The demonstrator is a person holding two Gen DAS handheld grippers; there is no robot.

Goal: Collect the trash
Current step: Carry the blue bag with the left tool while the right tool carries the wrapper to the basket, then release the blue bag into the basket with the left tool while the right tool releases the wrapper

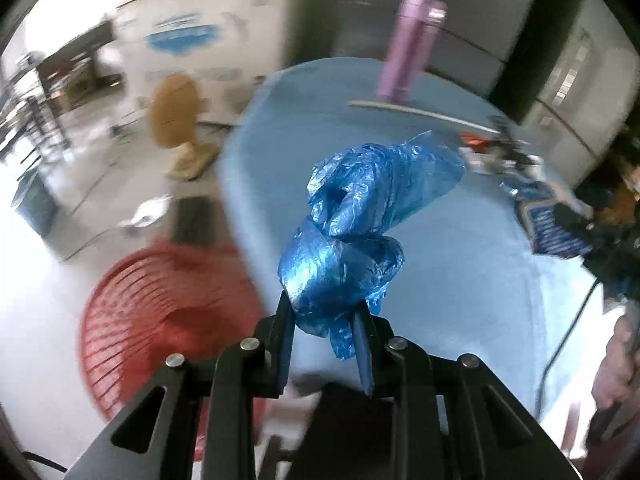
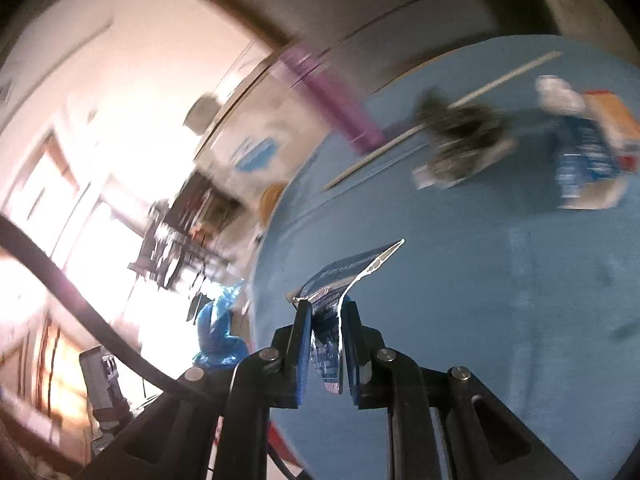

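Firmly in left gripper (image 1: 325, 312) crinkled blue plastic bag (image 1: 360, 216); right gripper (image 2: 327, 312) around glossy foil wrapper (image 2: 340, 284).

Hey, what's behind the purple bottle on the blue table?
Behind the purple bottle there are grey cabinet panels. The bottle covers the part of them directly behind it.

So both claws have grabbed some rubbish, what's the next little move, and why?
Probably swing the left gripper sideways and down until it hangs over the red wire basket, then let go. It is shut on the crumpled blue plastic bag, which is lifted off the blue table, and the basket sits on the floor just left of the table's edge. The right gripper, clamped on a foil wrapper, could follow.
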